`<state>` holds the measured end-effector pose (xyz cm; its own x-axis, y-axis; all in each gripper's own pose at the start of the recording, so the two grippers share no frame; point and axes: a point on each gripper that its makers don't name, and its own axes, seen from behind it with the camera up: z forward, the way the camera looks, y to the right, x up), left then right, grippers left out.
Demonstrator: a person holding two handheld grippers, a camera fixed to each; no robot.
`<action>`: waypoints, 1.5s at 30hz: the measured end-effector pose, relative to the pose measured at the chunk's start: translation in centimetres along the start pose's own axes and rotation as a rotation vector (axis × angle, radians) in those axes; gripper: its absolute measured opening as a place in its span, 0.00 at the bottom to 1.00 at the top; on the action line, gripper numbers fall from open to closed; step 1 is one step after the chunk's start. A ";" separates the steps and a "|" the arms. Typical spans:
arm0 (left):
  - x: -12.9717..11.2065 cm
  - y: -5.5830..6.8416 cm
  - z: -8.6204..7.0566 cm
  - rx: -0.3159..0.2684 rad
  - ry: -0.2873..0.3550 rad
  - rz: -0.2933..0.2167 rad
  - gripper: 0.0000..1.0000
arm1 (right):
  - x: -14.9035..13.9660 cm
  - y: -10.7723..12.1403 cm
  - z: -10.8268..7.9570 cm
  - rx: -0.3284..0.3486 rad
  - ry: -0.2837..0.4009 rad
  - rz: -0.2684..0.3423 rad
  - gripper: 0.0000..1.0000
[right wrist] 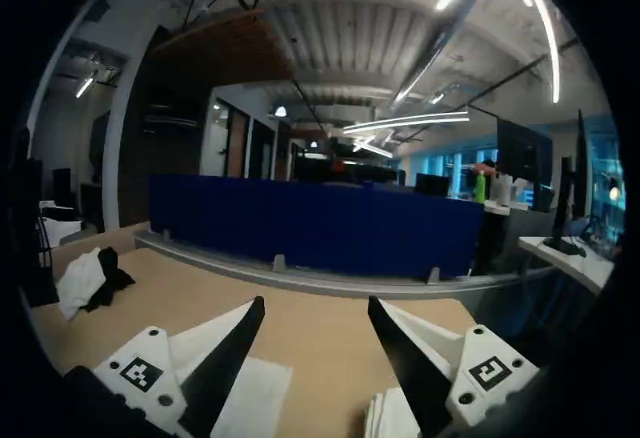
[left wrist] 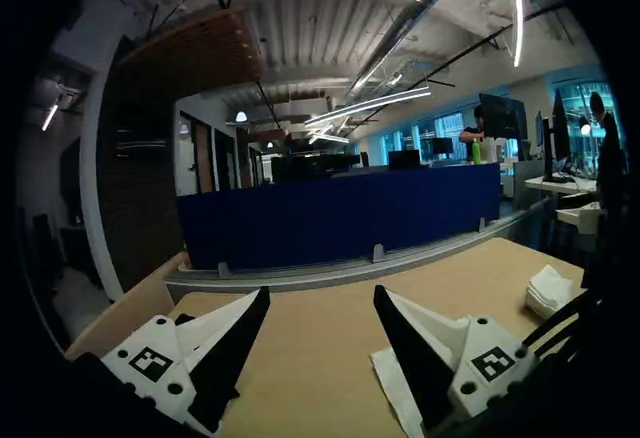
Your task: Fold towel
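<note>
In the left gripper view my left gripper stands open above the wooden table, nothing between its fingers. A flat white towel lies under its right finger. A small stack of folded white towels sits at the table's right edge. In the right gripper view my right gripper is also open and empty. A flat white towel lies beneath its left finger, and a folded white stack lies by its right finger.
A blue partition on a grey rail bounds the table's far edge. White and black cloths are heaped at the table's left in the right gripper view. Desks with monitors stand at the right, a person beyond.
</note>
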<state>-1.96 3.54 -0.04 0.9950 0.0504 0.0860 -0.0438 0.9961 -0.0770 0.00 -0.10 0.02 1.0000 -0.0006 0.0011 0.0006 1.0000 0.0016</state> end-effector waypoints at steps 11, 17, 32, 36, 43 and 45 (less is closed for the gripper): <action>-1.3 1.5 0.0 -0.108 -0.076 0.036 0.97 | -1.2 -3.3 0.4 0.089 -0.073 -0.040 1.00; -3.6 4.0 -0.3 -0.234 -0.165 0.060 0.97 | -3.8 -5.0 0.5 0.166 -0.164 -0.082 1.00; -11.6 10.1 -1.4 -0.486 -0.390 0.078 0.97 | -12.6 -8.0 -0.5 0.316 -0.405 -0.166 1.00; -14.7 11.4 -2.2 -0.532 -0.457 0.080 0.97 | -15.8 -8.5 -1.2 0.338 -0.461 -0.168 1.00; -20.7 12.8 -3.8 -0.576 -0.590 0.067 0.97 | -22.3 -9.3 -3.5 0.373 -0.571 -0.175 1.00; -22.3 13.0 -4.2 -0.579 -0.625 0.065 0.96 | -23.9 -9.5 -4.1 0.381 -0.598 -0.184 1.00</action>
<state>-24.30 15.06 -7.15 0.7525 0.3069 0.5827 0.1229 0.8038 -0.5821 -23.86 -9.60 -4.14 0.8124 -0.2777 0.5126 0.0589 0.9139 0.4017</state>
